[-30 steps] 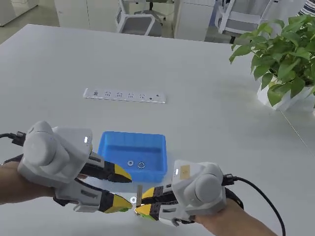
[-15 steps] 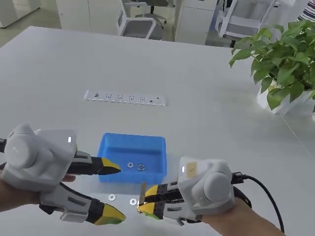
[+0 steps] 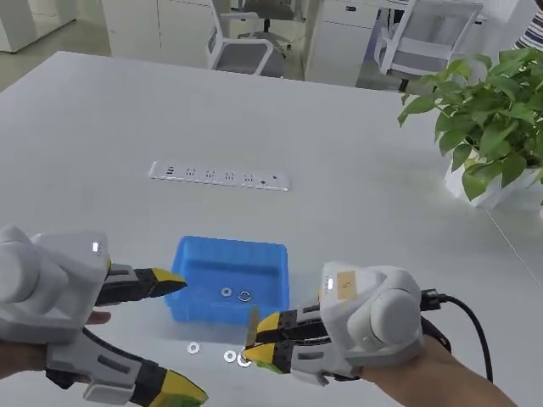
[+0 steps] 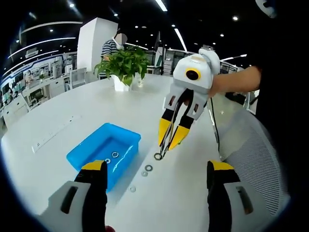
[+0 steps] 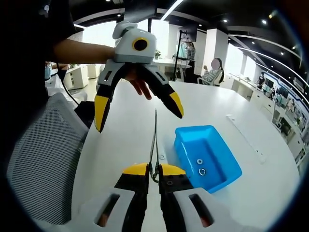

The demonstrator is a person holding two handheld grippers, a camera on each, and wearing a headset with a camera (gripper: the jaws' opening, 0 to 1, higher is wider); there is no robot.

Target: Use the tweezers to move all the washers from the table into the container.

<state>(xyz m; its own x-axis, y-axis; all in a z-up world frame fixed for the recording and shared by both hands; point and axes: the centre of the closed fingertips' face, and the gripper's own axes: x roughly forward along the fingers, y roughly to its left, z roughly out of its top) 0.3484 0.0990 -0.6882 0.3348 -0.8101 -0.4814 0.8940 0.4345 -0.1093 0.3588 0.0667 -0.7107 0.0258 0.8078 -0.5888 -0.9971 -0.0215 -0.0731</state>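
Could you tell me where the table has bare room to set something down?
Bare tabletop lies between the blue container and the power strip, and right toward the plant. Crowded in front of the container: washers, tweezers, left gripper, right gripper.

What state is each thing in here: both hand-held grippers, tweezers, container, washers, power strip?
Left hand-held gripper: open, holding nothing.
Right hand-held gripper: shut on the tweezers.
Tweezers: clamped, tips lowered near the tabletop.
Washers on table: loose, near the container, not yet moved.
Container: upright, open-topped.
Washers in container: two, lying flat on its floor.
Power strip: flat, nothing plugged in.
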